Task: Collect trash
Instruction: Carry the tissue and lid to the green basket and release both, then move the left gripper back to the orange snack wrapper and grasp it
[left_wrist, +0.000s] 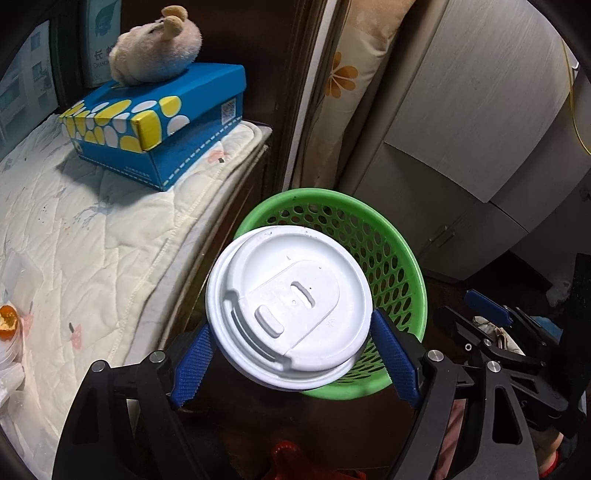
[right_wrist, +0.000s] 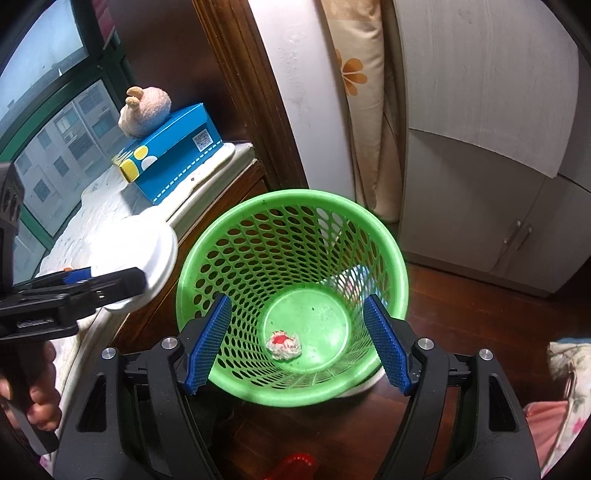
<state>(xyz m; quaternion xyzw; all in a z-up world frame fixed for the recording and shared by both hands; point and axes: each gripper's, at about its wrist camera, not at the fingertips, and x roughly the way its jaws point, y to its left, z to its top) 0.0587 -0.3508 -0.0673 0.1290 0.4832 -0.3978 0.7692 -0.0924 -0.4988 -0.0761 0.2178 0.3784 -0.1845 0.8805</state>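
So we're at the drop-off step. The left gripper (left_wrist: 290, 363) has a white lidded cup (left_wrist: 290, 314) pinched between its blue ribbed fingers (left_wrist: 192, 369), lid facing the camera: smooth moulded plastic, round, with a raised sip-tab. Just past the fingers sits the green basket (left_wrist: 406, 266), a round perforated plastic bin. From the right wrist view the cup looks beside the rim, not over the opening yet.

The right gripper (right_wrist: 295, 341) stands wide with nothing between its fingers; below them, on the basket's smooth floor, lies a crumpled white-and-red wad (right_wrist: 283, 343), so that one's in.

My guess for the next move: carry the cup across the rim so it's centred over the mouth, then let go. It's light and rigid, should just fall straight in.
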